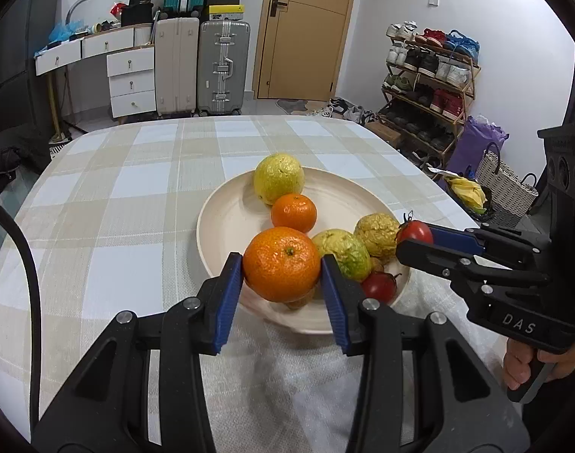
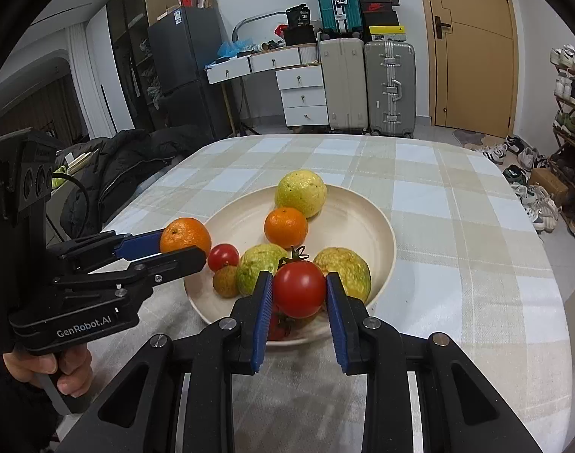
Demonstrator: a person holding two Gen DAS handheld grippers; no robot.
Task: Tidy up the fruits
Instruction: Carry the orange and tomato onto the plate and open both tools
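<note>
My left gripper (image 1: pixel 282 264) is shut on a large orange (image 1: pixel 281 263) and holds it over the near left rim of a cream plate (image 1: pixel 219 211). My right gripper (image 2: pixel 299 290) is shut on a red tomato (image 2: pixel 299 289) over the plate's near edge (image 2: pixel 385 226). On the plate lie a yellow-green guava (image 2: pixel 301 193), a small orange (image 2: pixel 286 227), two more guavas (image 2: pixel 258 268) (image 2: pixel 344 270), a second tomato (image 2: pixel 223 257) and a brown longan (image 2: pixel 225 281). The held orange also shows in the right wrist view (image 2: pixel 185 241), and the held tomato in the left wrist view (image 1: pixel 415 231).
The plate sits on a round table with a checked cloth (image 1: pixel 117 196). Suitcases (image 1: pixel 223 68), white drawers (image 1: pixel 130 83) and a door (image 1: pixel 306 30) stand behind. A shoe rack (image 1: pixel 430 75) and baskets (image 1: pixel 502 185) are at the right.
</note>
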